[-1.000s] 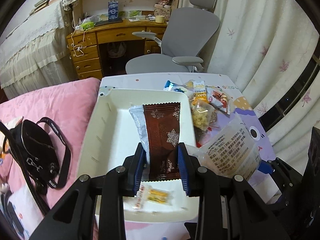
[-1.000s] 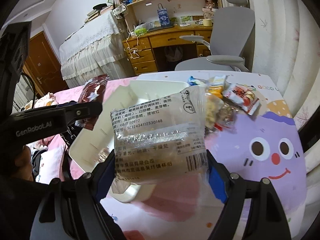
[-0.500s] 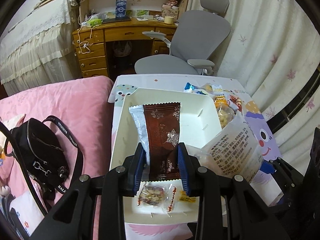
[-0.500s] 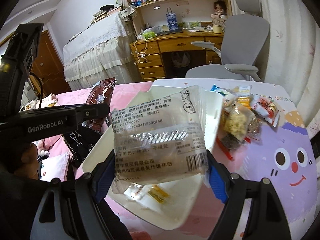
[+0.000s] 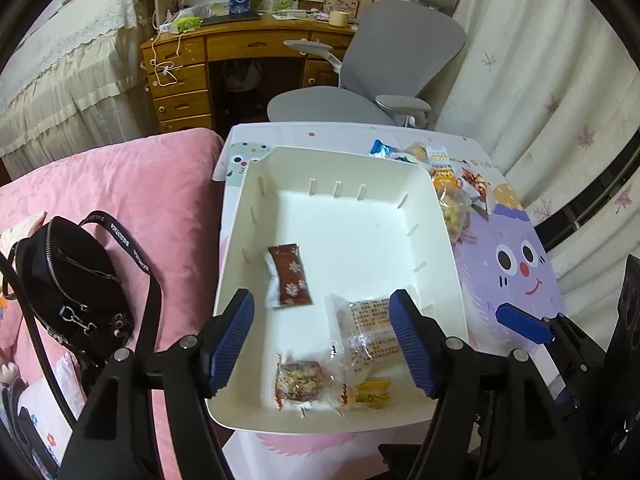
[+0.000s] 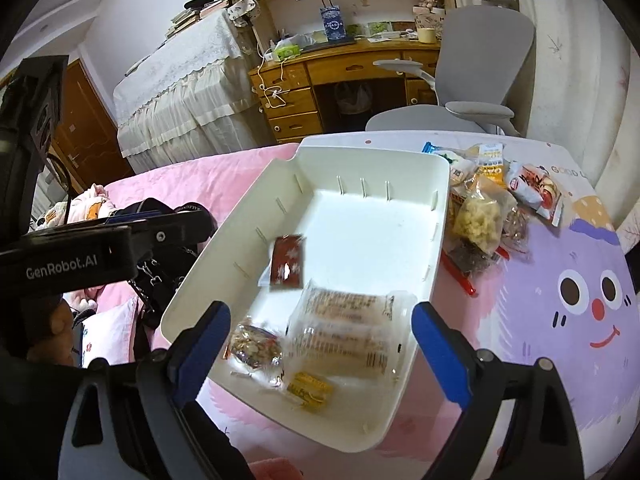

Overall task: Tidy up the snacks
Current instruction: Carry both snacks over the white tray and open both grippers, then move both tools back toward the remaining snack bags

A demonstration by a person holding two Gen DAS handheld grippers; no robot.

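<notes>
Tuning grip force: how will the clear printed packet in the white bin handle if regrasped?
The clear printed packet looks like thin crinkled film, so probably floppy and light. Glossy highlights suggest it may slip between fingers. It lies flat in the white bin, so an edge pinch seems likelier than a top grasp.

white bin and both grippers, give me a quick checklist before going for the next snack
1. Left gripper empty, fingers apart: ok.
2. Right gripper empty, fingers apart: ok.
3. Brown snowflake packet lying inside the white bin: ok.
4. Clear printed packet inside the bin, resting near the front wall beside the nut bar and small yellow candy: ok.
5. Snacks left to collect: not ok, a pile of packets sits on the table to the right of the bin.
6. Bin seated flat on the table: cannot tell, its left edge is close to the pink bedding.
</notes>
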